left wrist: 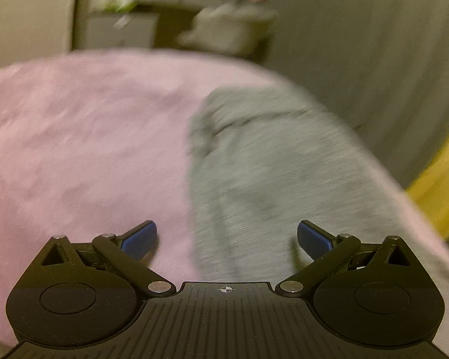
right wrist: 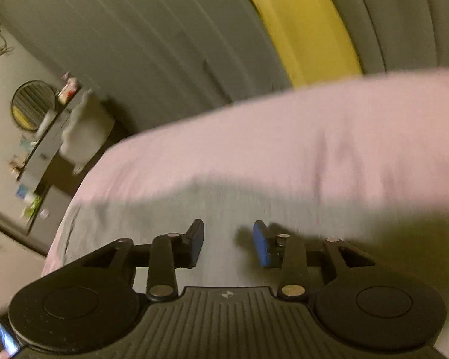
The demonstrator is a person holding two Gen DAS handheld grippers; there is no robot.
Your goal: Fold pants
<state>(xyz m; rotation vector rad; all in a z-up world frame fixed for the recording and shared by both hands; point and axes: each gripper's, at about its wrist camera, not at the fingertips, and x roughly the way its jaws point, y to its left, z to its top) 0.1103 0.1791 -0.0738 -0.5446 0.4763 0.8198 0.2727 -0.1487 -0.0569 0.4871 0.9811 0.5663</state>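
I can read no words, brand names or numbers in either view. The one sign I can make out is a small round crosshair mark printed at the front edge of the ribbed black body of my left tool. In the same spot on my right tool there is a small pale emblem, too blurred for me to tell its shape. The packets and boxes on the far shelves are smeared by blur, so their labels are unreadable.

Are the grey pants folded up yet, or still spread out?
Cannot tell. The grey pants lie on the pink blanket, but blur hides their layers.
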